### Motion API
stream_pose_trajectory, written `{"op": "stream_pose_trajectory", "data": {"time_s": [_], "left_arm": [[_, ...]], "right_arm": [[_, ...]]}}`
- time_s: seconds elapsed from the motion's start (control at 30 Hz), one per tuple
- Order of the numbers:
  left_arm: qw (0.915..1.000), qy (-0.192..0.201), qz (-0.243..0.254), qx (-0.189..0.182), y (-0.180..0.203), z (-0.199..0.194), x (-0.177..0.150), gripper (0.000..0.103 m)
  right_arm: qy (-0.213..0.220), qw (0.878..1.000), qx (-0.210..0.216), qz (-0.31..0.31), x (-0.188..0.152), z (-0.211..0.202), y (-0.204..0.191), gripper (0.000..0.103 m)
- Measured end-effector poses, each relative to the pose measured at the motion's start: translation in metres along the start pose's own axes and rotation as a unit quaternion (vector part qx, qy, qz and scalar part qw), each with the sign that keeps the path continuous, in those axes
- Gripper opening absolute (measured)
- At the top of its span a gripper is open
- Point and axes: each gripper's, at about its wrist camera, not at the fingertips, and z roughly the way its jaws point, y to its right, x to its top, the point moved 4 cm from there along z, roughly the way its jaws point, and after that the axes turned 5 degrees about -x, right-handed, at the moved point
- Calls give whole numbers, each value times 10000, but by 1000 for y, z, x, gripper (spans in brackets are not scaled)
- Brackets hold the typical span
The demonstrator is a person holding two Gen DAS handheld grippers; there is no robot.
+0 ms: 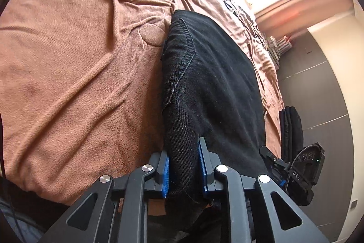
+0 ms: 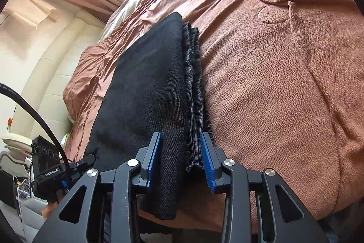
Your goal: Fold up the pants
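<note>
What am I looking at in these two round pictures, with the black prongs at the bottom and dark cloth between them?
There is no robot arm here: a person holds a hand-held two-finger gripper in each hand, and each gripper carries a wide-angle camera that looks forward along its fingers. One picture comes from the left gripper, the other from the right gripper. The black prongs with blue pads are the gripper's fingers. The brown blanket covers a bed. On it lie the black pants, already folded into a thick stack of layers. Each gripper has a near end of that stack between its pads, and both look closed on it. Each view also shows the other gripper at its edge.
</note>
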Motion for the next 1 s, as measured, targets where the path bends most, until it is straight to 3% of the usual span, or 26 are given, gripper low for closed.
{"op": "stream_pose_trajectory", "data": {"time_s": [0.33,0.47,0.63,0.7,0.83,1.0], "left_arm": [[9990,124,59,419,-12,-35,1,22],[9975,-61,71,700,-25,-33,0,24],[9961,-229,110,846,-36,-27,1,37],[9957,-202,131,896,-37,-26,4,48],[9960,-173,144,870,-38,-21,13,50],[9968,-202,121,764,-37,-11,24,51]], "right_arm": [[-390,9984,390,-131,-29,9,-22,30],[-486,9969,563,-250,-31,11,-27,30],[-553,9962,666,-90,-15,12,-10,32],[-478,9967,655,-75,-6,13,-4,35],[-272,9969,736,15,10,15,6,48],[-239,9957,860,240,40,31,26,49]]}}
